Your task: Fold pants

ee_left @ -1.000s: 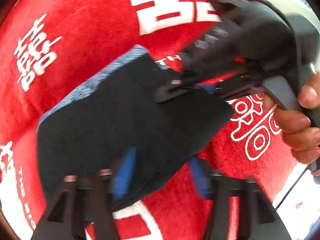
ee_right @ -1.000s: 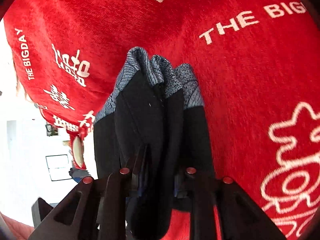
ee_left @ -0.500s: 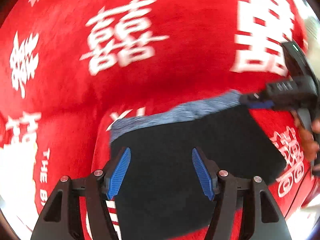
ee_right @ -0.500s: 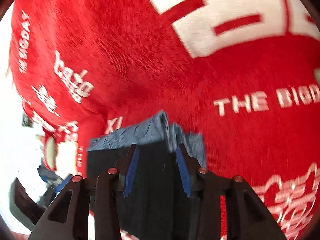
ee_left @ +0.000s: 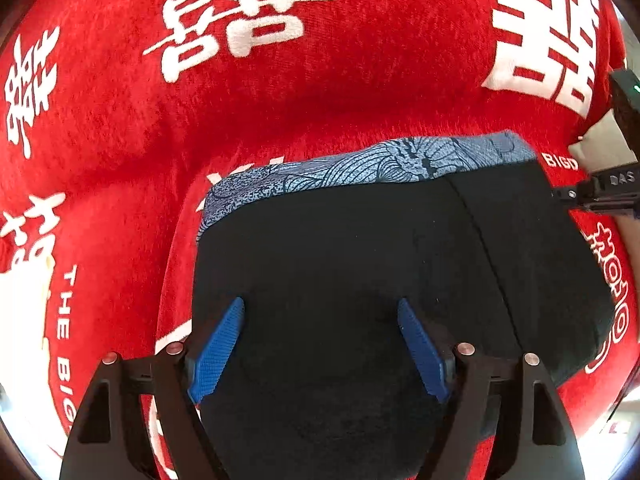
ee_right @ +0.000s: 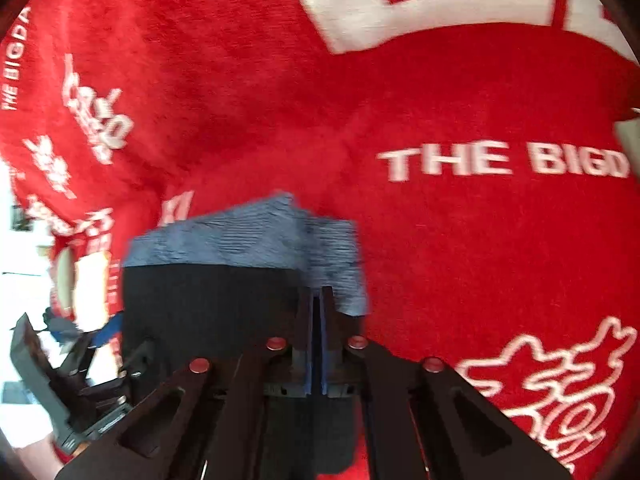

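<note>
One folded black pants [ee_left: 360, 264] bundle, blue patterned waistband along its far edge

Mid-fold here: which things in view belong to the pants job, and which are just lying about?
Part of the job:
black pants, folded, blue patterned waistband
left gripper, open over them
right gripper, shut at the waistband corner

Just there:
red blanket with white lettering, underneath

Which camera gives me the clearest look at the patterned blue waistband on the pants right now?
The left wrist view: the waistband lies sharp and full-width along the far edge of the black pants, with its line pattern readable. The right wrist view shows the waistband blurred and bunched, partly behind the right gripper.
</note>
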